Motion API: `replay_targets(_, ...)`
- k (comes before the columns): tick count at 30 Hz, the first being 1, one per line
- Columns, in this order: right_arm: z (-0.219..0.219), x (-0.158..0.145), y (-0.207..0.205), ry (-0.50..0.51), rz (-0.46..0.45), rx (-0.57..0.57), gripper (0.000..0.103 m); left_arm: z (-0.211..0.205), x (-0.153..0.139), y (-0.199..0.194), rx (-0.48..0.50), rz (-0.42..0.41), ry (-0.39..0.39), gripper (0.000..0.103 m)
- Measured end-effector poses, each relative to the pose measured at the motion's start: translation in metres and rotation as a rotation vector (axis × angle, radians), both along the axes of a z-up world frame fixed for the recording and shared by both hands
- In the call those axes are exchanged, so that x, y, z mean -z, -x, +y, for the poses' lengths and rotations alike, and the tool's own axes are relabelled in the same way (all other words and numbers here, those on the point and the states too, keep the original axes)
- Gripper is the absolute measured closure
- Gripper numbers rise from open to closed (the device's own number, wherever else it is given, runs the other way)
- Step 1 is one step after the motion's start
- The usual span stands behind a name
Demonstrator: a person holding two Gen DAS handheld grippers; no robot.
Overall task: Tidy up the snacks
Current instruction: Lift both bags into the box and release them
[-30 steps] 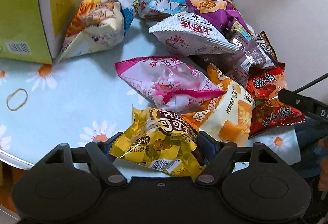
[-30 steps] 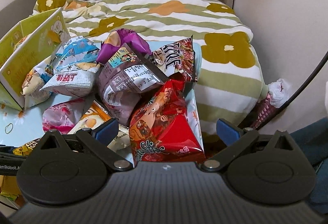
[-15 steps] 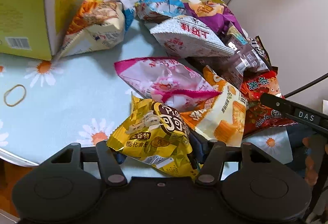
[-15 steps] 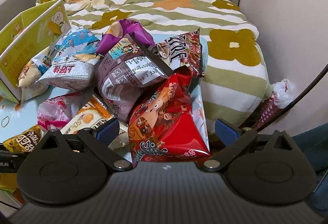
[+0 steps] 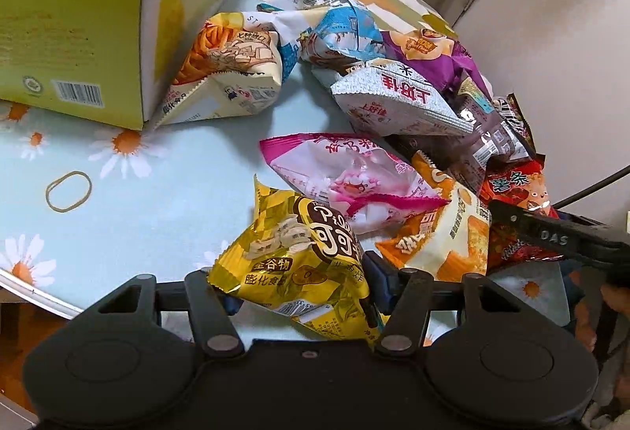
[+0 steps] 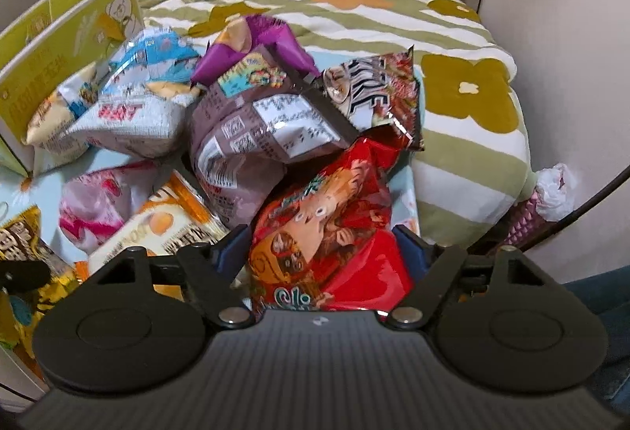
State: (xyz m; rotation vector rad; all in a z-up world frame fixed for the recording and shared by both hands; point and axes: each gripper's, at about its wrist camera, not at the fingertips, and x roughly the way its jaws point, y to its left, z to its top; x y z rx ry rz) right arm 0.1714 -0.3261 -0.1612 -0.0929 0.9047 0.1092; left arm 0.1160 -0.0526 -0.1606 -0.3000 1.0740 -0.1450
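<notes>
A yellow snack bag (image 5: 299, 264) sits near the table's front edge, and my left gripper (image 5: 305, 288) is shut on its lower part. A red snack bag (image 6: 334, 217) lies at the right end of the pile between the jaws of my right gripper (image 6: 323, 249). Those jaws are closing, and the pads meet the bag's two sides. One finger of the right gripper (image 5: 551, 237) reaches over the red bag (image 5: 516, 189) in the left wrist view. A yellow-green cardboard box (image 5: 78, 48) with bags inside stands at the back left.
Pink (image 5: 346, 174), orange-white (image 5: 445, 237), silver-white (image 5: 397, 103) and brown (image 6: 252, 138) bags are heaped on the daisy-print table (image 5: 138, 201). A rubber band (image 5: 69, 191) lies on the cloth. A striped bed (image 6: 393, 20) is behind the table, with a wall to the right.
The left jaws closed on the yellow bag and it now stands tilted up. The right gripper sank toward the red bag and its jaws came in from wide apart to the bag's sides.
</notes>
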Motion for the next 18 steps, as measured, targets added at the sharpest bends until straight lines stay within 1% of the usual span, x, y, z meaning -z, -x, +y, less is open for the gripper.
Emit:
replay_targets(2, 0.001, 0.001, 0.0, -0.001, -0.001, -0.003, 0.017, 0.0, -0.002, 0.002, -0.001, -0.005, -0.001, 0.04)
replay_targets(6, -0.003, -0.001, 0.003, -0.023, 0.009, 0.005, 0.032, 0.001, -0.009, 0.005, -0.001, -0.02, -0.006, 0.04)
replay_targets(7, -0.004, -0.002, 0.004, -0.032, 0.011, 0.008, 0.033, 0.002, -0.012, 0.007, -0.001, -0.025, -0.009, 0.041)
replay_targets(12, -0.006, -0.012, 0.019, -0.031, -0.005, 0.035, 0.034, 0.004, -0.026, 0.011, 0.002, -0.056, -0.016, 0.042)
replay_targets(18, -0.012, -0.03, 0.038, -0.048, -0.016, 0.069, 0.034, 0.003, -0.044, 0.016, 0.004, -0.097, -0.006, 0.044)
